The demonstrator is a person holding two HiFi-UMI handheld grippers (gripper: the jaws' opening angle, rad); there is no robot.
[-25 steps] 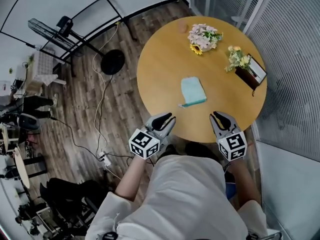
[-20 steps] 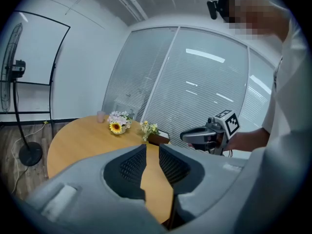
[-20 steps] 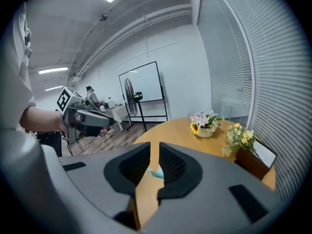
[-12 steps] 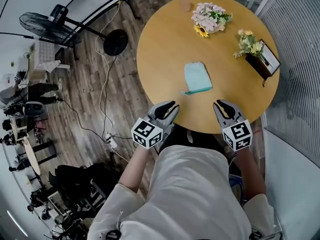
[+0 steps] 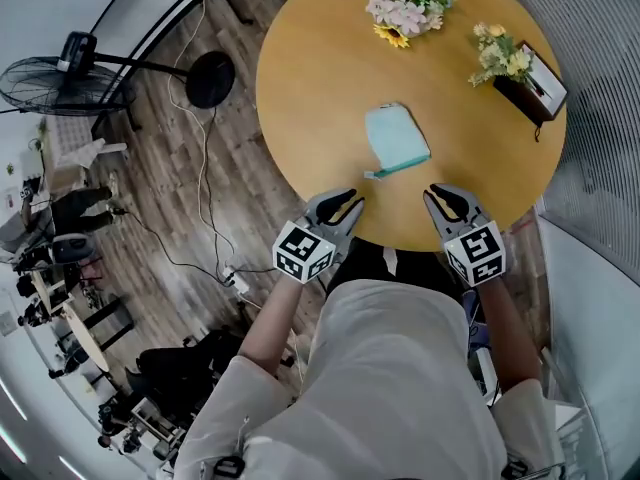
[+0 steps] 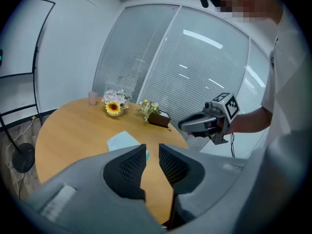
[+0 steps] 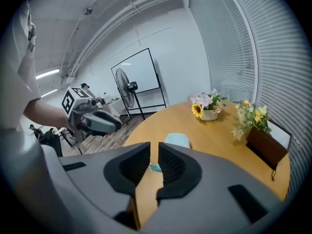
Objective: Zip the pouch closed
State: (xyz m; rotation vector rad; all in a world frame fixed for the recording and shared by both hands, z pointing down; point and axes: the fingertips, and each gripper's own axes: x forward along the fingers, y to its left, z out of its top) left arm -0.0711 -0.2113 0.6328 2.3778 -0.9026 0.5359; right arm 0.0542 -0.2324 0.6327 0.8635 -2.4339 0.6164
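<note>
Head view: the pouch (image 5: 396, 136) lies flat on the round worktop (image 5: 320, 68), toward the near edge and well clear of the flowers (image 5: 405, 3) at the far side. It is a small pale-teal fabric piece, so likely light, soft and apt to slide or bunch if pulled from one end only. Its darker zipper edge (image 5: 402, 167) faces the person, with what looks like the pull (image 5: 371, 176) at the left end. The left gripper (image 5: 345, 205) and right gripper (image 5: 447, 198) hover at the worktop's rim, both apart from the pouch. A sensible hold would be one gripper pinning the cloth beside the zip and the other pinching the pull.

Left gripper view: its jaws stand a narrow slit apart with nothing between them. The pouch shows just beyond the left jaw tip, but the zipper detail is lost here.

Right gripper view: the same narrow slit, also empty. Here a teal tab peeks out in the gap, low against the wood — the pull end, more plainly raised than from above.
</note>
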